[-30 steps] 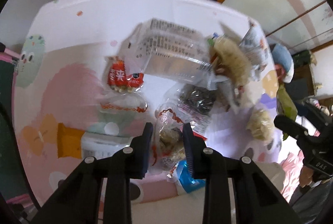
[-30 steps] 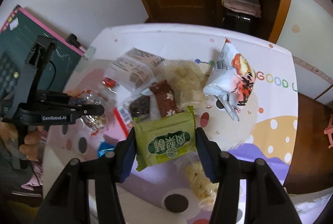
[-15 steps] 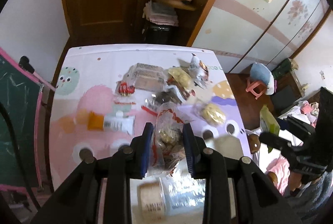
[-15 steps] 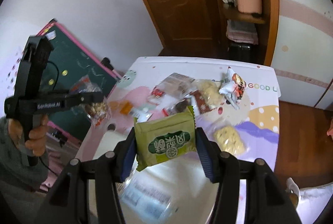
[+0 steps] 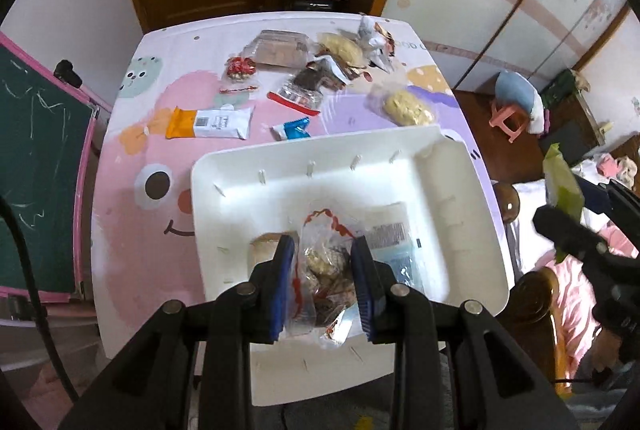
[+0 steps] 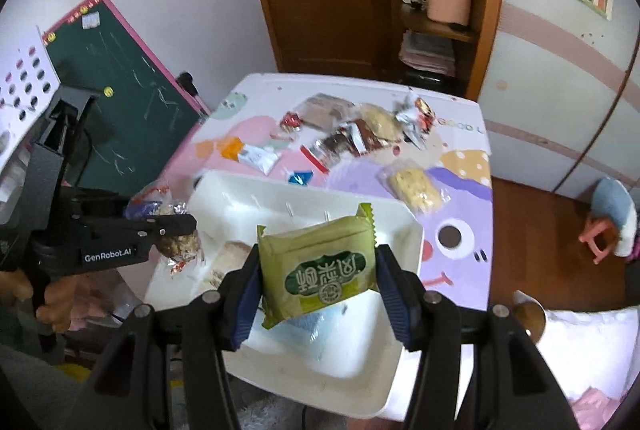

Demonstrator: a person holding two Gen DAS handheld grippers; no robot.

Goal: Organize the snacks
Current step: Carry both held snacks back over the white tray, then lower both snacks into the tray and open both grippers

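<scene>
Bedroom table with pastel cartoon cloth (image 5: 132,230), loose snack packets scattered at its far end. Large white plastic tray (image 5: 460,198) at the near edge, holding a few packets. Left gripper (image 5: 324,282): blue pads clamped on a clear crinkly bag of brown snacks (image 5: 326,262), above the tray. Right gripper (image 6: 320,290): pads pinching a green square foil packet (image 6: 320,262), above the tray.

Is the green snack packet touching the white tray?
Apart. The right wrist view shows the green snack packet pinched in the right gripper, raised above the white tray.
</scene>
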